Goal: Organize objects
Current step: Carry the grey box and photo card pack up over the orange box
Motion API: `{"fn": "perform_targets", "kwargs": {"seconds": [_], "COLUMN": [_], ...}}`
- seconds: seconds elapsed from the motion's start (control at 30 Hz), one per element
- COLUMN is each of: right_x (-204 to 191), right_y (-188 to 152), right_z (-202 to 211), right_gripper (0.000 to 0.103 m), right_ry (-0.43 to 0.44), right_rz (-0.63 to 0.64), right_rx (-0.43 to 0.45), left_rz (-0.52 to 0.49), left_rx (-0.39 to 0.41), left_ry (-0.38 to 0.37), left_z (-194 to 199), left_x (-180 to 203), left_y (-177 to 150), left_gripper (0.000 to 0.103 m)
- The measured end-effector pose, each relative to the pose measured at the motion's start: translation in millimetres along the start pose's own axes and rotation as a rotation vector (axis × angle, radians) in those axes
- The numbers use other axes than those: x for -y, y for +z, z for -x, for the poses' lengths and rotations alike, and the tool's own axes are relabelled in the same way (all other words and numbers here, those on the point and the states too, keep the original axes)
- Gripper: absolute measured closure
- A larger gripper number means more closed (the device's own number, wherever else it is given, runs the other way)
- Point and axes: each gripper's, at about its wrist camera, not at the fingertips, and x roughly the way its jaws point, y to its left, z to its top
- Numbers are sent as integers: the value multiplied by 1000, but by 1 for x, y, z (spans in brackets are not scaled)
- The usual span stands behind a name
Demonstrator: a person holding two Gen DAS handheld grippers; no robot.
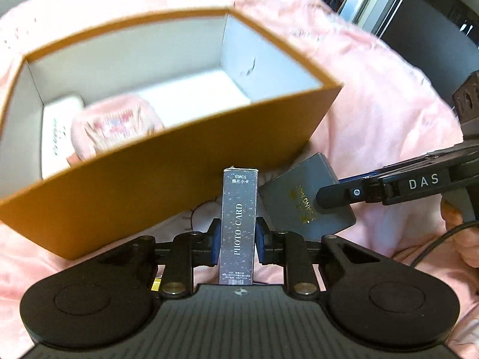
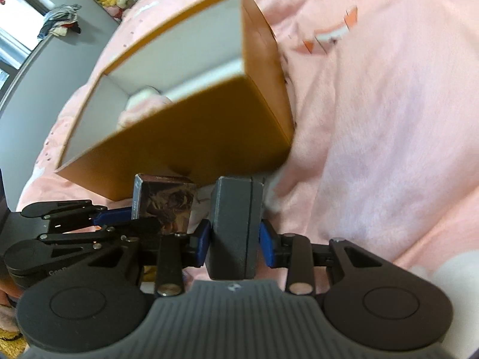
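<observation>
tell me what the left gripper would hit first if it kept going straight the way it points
Most likely the near outer wall of the orange box. The left gripper is shut on the photo card box, whose top end already overlaps that wall in the left wrist view, so it would probably touch first. Depth there is unclear.

A pink blanket (image 1: pixel 374 95) is covering the bed, rumpled and printed with small motifs. An open orange box (image 1: pixel 167 161) is sitting directly on it.
</observation>
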Motion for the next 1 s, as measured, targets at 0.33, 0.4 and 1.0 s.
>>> {"fn": "perform_targets", "kwargs": {"seconds": [0.33, 0.4, 1.0], "right_x": [-53, -65, -85], "right_y": [31, 45, 182], "right_z": [85, 95, -75], "right_gripper": [67, 68, 68], "right_ry": [32, 36, -113], "right_rz": [134, 159, 2], "right_rx": [163, 204, 189], "left_rz": [119, 138, 330], "left_rx": [208, 246, 198], "left_ry": [-110, -109, 24], "left_z": [69, 80, 20], "left_x": [-12, -21, -141], "left_y": [32, 47, 126], "left_gripper": [78, 78, 78]}}
